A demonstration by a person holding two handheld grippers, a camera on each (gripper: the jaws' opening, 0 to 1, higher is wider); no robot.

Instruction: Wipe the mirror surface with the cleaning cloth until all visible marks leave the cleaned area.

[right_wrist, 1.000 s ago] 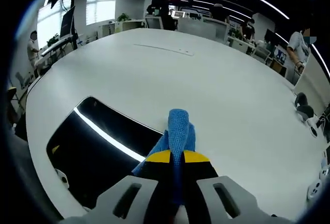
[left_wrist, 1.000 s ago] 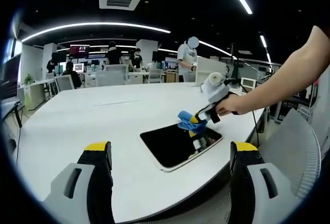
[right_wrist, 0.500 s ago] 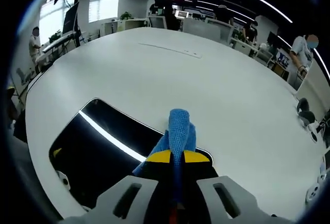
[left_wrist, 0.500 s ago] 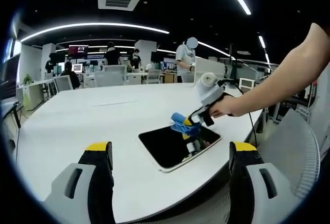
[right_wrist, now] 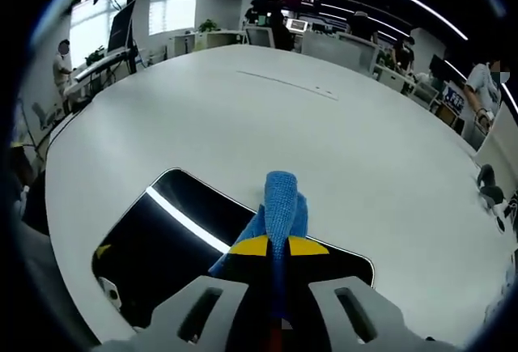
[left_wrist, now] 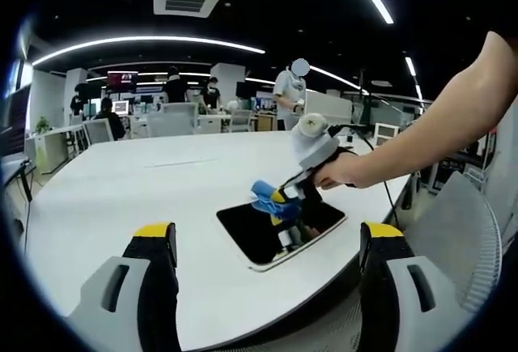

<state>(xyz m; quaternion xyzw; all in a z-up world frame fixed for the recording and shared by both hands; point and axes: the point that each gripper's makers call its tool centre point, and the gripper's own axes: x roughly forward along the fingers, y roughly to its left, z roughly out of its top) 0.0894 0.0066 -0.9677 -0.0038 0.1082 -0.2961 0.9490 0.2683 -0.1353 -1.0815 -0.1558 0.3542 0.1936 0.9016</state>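
So the left gripper view sits back from the action and gives the wide picture: the mirror (left_wrist: 279,226) lies flat near the edge of a big white table (left_wrist: 121,198), and the right gripper (left_wrist: 278,197) comes in from the right side with the blue cleaning cloth (left_wrist: 264,197) bunched at its tip, right over the glass. You can see the person's hand (left_wrist: 340,172) wrapped around that tool and a bare forearm stretching off toward the upper right, angled down toward the mirror. The dark glass under the cloth reflects the gripper. The left gripper (left_wrist: 267,243) itself just hangs near the table edge with its yellow-tipped jaws spread wide apart and nothing between them.

The right gripper view is the close-up. Here the right gripper (right_wrist: 271,247) has its jaws pinched tight together on the cleaning cloth (right_wrist: 279,206), which sticks up and forward from between the yellow tips. The mirror (right_wrist: 170,239) spreads out below and to the left, with a bright streak of ceiling light reflected diagonally across it, and the table (right_wrist: 340,142) runs off beyond.

I can't tell from either view whether the cloth is actually pressed on the glass or just above it. No marks on the mirror that I can make out either.

Desks, chairs and a few people stand in the background.
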